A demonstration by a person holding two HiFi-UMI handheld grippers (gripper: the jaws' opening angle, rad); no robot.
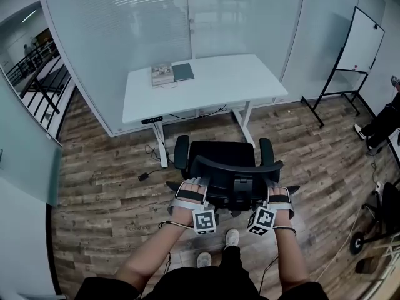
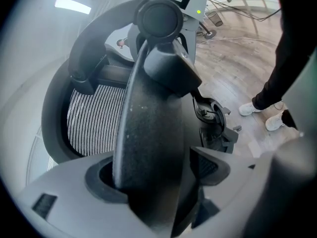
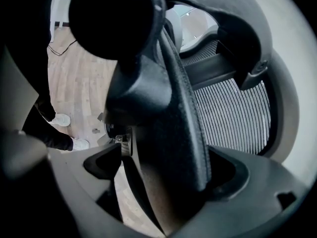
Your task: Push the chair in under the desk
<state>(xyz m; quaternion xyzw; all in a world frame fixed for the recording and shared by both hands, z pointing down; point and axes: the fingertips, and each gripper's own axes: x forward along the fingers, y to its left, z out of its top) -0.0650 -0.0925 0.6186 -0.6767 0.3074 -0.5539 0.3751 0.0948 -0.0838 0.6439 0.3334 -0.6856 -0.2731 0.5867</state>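
Note:
A black mesh office chair (image 1: 228, 161) stands on the wood floor just in front of the white desk (image 1: 206, 83), its seat facing the desk and still outside the desk's edge. My left gripper (image 1: 190, 191) is shut on the left rim of the chair's backrest, and my right gripper (image 1: 279, 195) is shut on the right rim. In the left gripper view the dark backrest frame (image 2: 148, 133) runs straight between the jaws, with the mesh (image 2: 94, 120) to its left. The right gripper view shows the same frame (image 3: 173, 133) clamped, with the mesh (image 3: 233, 113) to its right.
Books (image 1: 172, 74) lie on the desk's far left part. A control box and cables (image 1: 150, 167) hang by the desk's left leg. A whiteboard on a stand (image 1: 359, 42) is at the back right. A person's leg (image 1: 378, 127) and a wheeled device (image 1: 375, 224) are at the right.

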